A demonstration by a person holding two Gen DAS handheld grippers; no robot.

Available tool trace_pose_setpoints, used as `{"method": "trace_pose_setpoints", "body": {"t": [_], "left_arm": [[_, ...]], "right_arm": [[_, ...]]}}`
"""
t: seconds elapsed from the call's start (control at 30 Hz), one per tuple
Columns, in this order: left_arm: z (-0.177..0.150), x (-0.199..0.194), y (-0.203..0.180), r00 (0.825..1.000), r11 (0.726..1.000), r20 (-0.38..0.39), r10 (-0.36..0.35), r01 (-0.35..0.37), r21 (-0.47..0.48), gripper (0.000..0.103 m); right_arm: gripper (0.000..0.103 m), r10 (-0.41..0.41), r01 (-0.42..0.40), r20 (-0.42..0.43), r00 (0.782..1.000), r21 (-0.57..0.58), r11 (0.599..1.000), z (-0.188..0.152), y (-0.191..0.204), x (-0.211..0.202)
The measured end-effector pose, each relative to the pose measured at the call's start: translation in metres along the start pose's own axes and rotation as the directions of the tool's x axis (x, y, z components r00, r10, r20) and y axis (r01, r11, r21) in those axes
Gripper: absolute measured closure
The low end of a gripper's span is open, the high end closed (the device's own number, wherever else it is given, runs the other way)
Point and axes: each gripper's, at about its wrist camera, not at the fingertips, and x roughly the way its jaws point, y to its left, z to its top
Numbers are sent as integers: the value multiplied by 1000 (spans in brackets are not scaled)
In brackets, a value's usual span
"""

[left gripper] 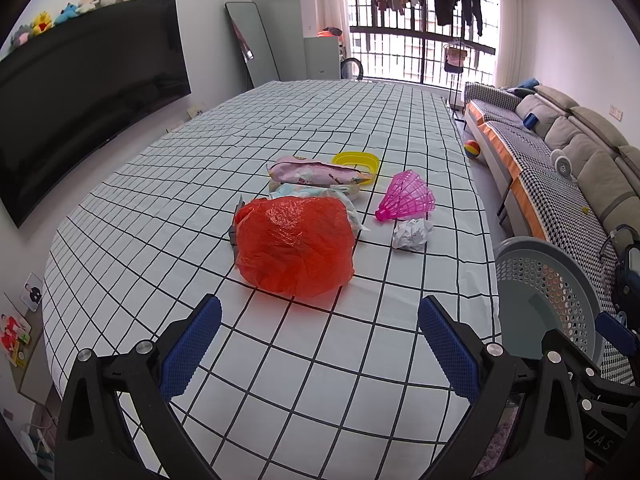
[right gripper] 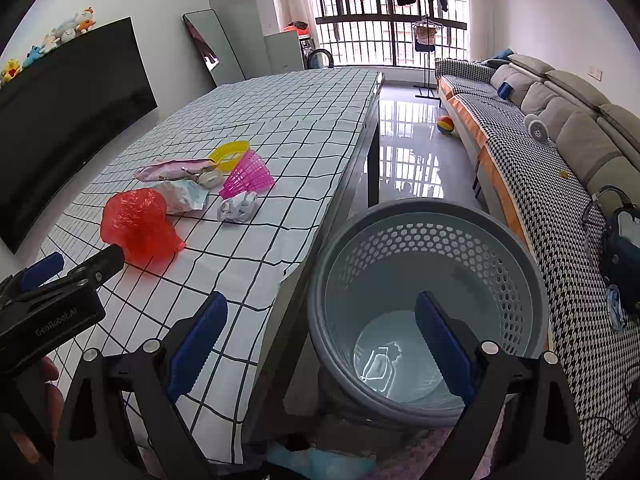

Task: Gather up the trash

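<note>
left gripper [left gripper: 320,344]: jaws wide apart, nothing between, above checked tablecloth [left gripper: 160,208] | red plastic bag [left gripper: 294,246]: crumpled, just ahead | behind it: pale wrapper [left gripper: 316,191], pink snack packet [left gripper: 316,171], yellow lid [left gripper: 356,161] | right: pink shuttlecock [left gripper: 406,197], crumpled paper ball [left gripper: 412,233] just beside | grey perforated basket [left gripper: 548,280]: off table's right edge

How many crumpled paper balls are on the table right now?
1. The paper ball lies on the tablecloth just in front of the pink shuttlecock, right of the red bag. More could be hidden behind the bag.
</note>
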Motion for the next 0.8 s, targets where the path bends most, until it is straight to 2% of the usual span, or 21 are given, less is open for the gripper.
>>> {"method": "trace_pose_setpoints", "body": {"t": [0.47, 0.8], "left_arm": [[-2, 4, 8, 1000, 1000, -10, 16, -16, -10, 6], [-8, 18, 44, 995, 994, -46, 91, -93, -55, 6]], "right_arm": [[12, 17, -17, -6, 1000, -25, 1000, -1, 7, 6], [12, 115, -117, -28, 993, -65, 991, 7, 29, 32]]}}
